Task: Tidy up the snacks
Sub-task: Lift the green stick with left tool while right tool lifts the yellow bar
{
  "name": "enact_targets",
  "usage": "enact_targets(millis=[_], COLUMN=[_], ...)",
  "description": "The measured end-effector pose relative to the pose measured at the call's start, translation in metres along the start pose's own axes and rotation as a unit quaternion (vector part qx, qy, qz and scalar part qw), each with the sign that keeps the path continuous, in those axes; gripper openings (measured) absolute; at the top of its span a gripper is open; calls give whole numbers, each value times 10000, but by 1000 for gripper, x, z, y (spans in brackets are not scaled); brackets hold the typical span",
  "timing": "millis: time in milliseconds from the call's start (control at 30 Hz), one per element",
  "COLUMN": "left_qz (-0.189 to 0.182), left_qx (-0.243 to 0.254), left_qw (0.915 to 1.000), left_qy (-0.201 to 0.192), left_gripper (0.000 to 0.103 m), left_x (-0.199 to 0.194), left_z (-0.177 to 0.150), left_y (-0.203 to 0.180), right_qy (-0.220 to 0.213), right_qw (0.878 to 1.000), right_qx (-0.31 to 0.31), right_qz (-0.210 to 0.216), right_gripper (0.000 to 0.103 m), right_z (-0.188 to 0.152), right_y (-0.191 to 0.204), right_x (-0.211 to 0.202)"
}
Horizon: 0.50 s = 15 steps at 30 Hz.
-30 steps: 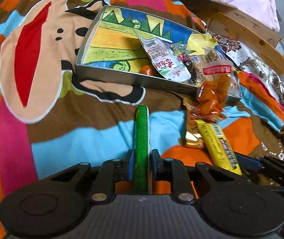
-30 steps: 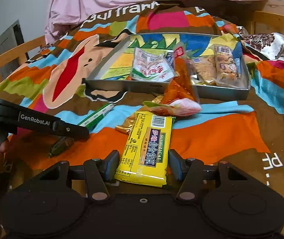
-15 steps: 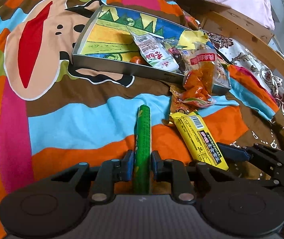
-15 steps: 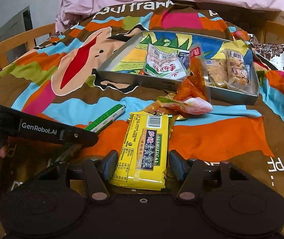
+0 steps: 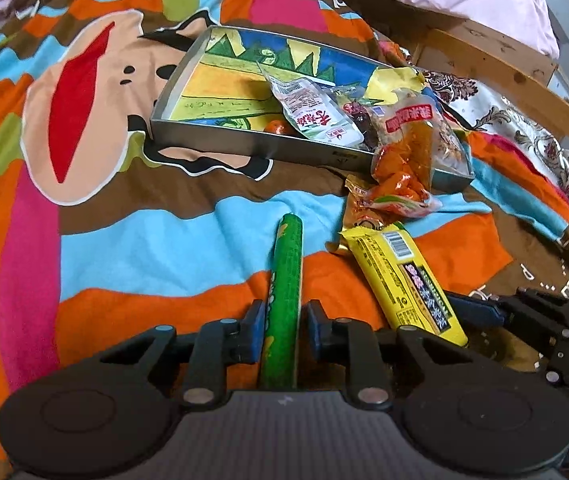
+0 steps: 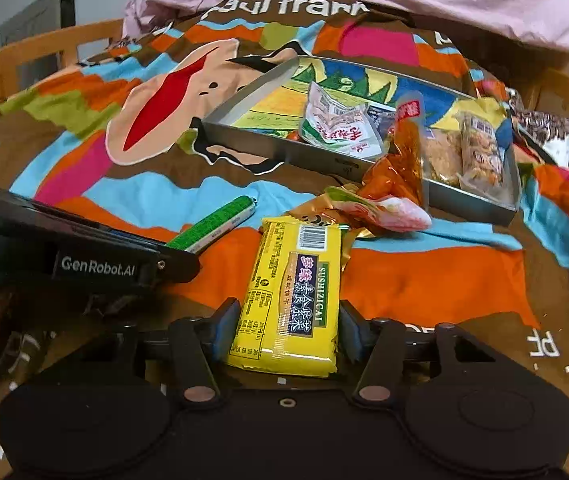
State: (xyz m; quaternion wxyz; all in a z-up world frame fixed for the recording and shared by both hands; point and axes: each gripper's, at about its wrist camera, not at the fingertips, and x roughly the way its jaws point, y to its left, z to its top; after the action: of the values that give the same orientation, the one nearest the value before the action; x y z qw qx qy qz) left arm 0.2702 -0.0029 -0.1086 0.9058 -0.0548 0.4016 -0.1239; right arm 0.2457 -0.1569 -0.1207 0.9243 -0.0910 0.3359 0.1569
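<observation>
one metal tray [image 5: 244, 148], one green stick snack [image 5: 284, 280], one yellow packet [image 6: 292, 300], two orange bags [image 5: 404, 168] beside the tray, two grippers [image 5: 282, 320]

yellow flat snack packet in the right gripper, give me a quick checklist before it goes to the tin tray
1. Yellow flat snack packet between the right gripper fingers: ok, though the jaws are closing and firm contact cannot be told.
2. Packet free of the crinkly gold wrapper at its far end: not ok, they overlap.
3. Grey metal tray with the painted bottom has bare room: ok, its left part is bare.
4. Orange snack bag draped over the tray's near wall: not ok, it blocks the straight path.
5. Left gripper shut on the green stick snack: ok.
6. The grippers apart: ok, but close.
</observation>
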Motion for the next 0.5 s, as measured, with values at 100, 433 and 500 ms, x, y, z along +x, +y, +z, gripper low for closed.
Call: enact_targets(millis=[100, 433, 500], left_qz=[152, 173, 138], left_qx=[98, -339, -536], left_qw=[9998, 9992, 9983], left_qy=[1, 151, 154], left_gripper=[20, 18, 18], left_x=[-7, -32, -39], left_z=[-5, -30, -37], left_y=[-8, -20, -19], right_qy=[-58, -264, -259], right_qw=[9995, 9880, 9873], right_qx=[-289, -1400, -1442], right_qz=[-120, -590, -605], right_gripper=[52, 51, 51], right_z=[-4, -26, -30], right_y=[7, 31, 31], right_x=[-7, -39, -45])
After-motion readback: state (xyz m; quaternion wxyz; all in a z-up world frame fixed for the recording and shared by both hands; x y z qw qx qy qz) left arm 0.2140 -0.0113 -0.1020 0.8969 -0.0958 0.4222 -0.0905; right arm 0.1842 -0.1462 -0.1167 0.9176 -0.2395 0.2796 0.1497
